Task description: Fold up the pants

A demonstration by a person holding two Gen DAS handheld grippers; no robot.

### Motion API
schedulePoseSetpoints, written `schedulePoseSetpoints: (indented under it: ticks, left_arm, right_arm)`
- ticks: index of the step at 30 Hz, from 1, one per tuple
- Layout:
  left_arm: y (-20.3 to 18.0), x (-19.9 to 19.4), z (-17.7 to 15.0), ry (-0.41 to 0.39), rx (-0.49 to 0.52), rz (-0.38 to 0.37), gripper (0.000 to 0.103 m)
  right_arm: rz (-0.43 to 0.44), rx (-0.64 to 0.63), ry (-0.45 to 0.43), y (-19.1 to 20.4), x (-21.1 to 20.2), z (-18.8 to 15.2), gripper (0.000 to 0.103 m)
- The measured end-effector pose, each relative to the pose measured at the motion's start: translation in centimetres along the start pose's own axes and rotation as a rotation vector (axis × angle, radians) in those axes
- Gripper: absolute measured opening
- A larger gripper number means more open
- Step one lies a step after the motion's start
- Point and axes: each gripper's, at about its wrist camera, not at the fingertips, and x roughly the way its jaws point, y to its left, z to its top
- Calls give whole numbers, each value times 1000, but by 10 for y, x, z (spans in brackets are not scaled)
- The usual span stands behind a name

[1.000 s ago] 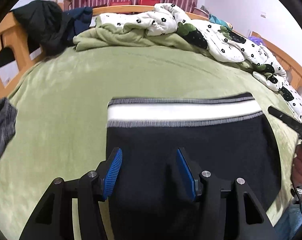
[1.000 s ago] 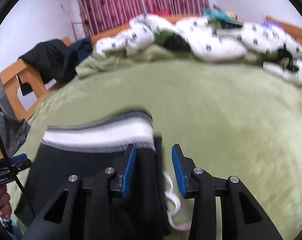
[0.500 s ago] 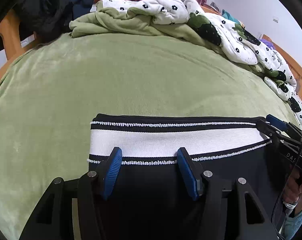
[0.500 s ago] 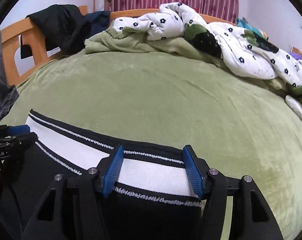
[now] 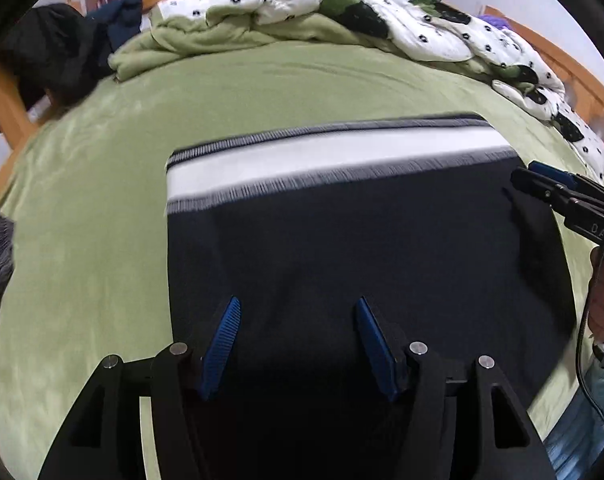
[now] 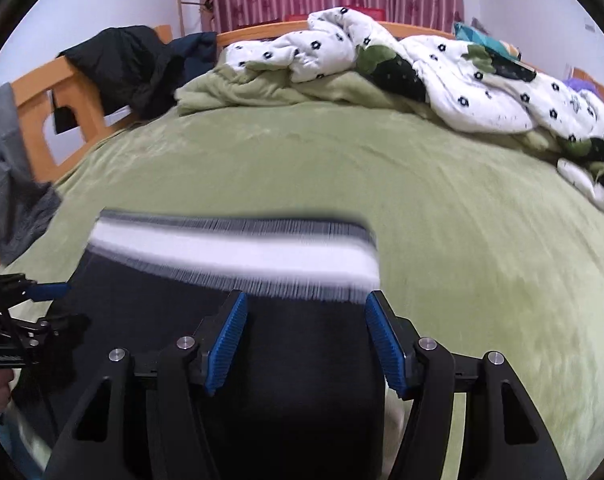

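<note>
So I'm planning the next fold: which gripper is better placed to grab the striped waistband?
Right gripper, probably: its open fingertips sit just short of the waistband. The left gripper hangs farther back over the dark pants.

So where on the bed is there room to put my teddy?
Bare green blanket lies between the pants and the heaped flowered duvet, and right of the pants. The far edge is crowded with bedding and dark clothes.
</note>
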Motion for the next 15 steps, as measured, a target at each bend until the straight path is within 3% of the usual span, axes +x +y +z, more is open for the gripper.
schedulePoseSetpoints:
  ticks: [2,6,7,12,15]
  left_arm:
    - [-8,-12,-26,3,-16,-48,58]
    - [-16,-42,-73,-97,9,16,65]
    - [-15,-47,-81,-97,12,35,70]
    - [8,-55,-101,-49,-61,61,70]
    - [31,-57,-107,4,-202,-15,70]
  right_arm:
    - [-20,-8,16,-3,-7,-22,61]
    - [21,50,27,-19,-21,-58,60]
    - [21,58,36,-21,-24,-64,60]
    - [-49,46,56,-20,-39,-86,60]
    - [-74,52,73,-19,-51,-93,60]
